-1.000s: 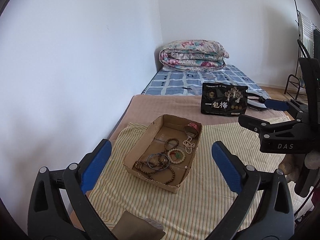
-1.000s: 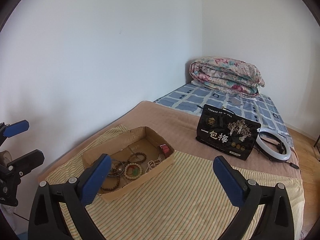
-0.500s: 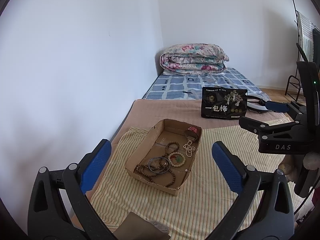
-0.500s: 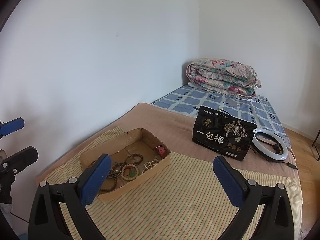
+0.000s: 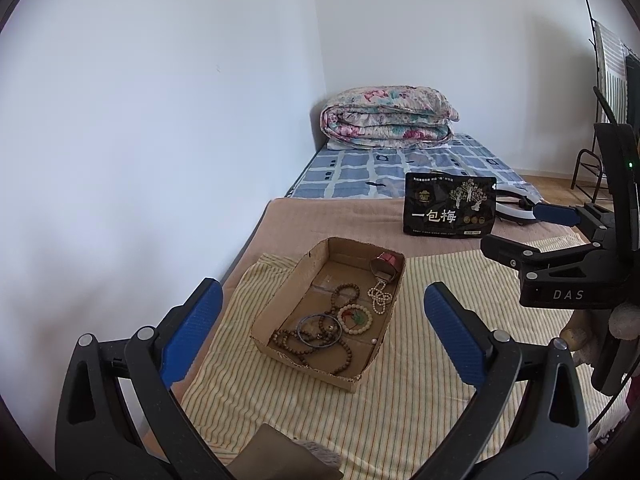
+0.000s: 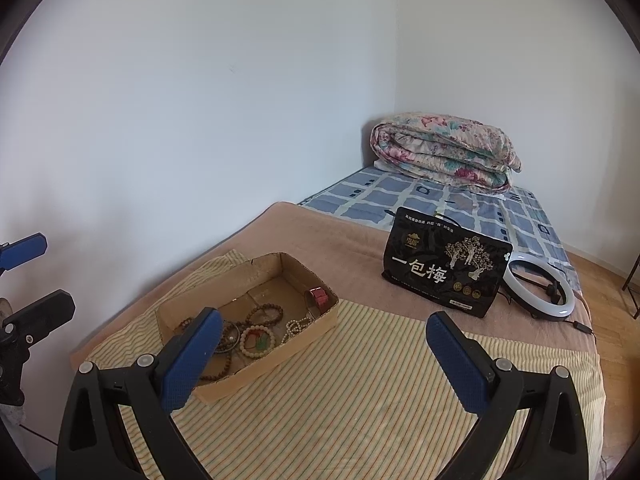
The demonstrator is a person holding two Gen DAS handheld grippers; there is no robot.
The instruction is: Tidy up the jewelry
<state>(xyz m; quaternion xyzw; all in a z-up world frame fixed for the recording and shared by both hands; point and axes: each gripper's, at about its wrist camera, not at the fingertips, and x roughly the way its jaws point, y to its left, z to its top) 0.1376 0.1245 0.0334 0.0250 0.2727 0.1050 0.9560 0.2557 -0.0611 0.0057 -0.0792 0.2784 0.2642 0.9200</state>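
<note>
The right tongs (image 6: 324,356) hide part of the cardboard box (image 6: 312,330); a dark object (image 5: 280,458) is cut off below.

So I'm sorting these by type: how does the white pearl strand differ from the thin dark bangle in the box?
The pearl strand is pale, made of small beads, and lies in a loose, twisted line; the bangle is dark, smooth and keeps a plain round hoop. The strand lies nearer the box's far end, by the red item; the bangle lies nearer the near end, over brown beads. Both lie inside the box, ungripped.
</note>
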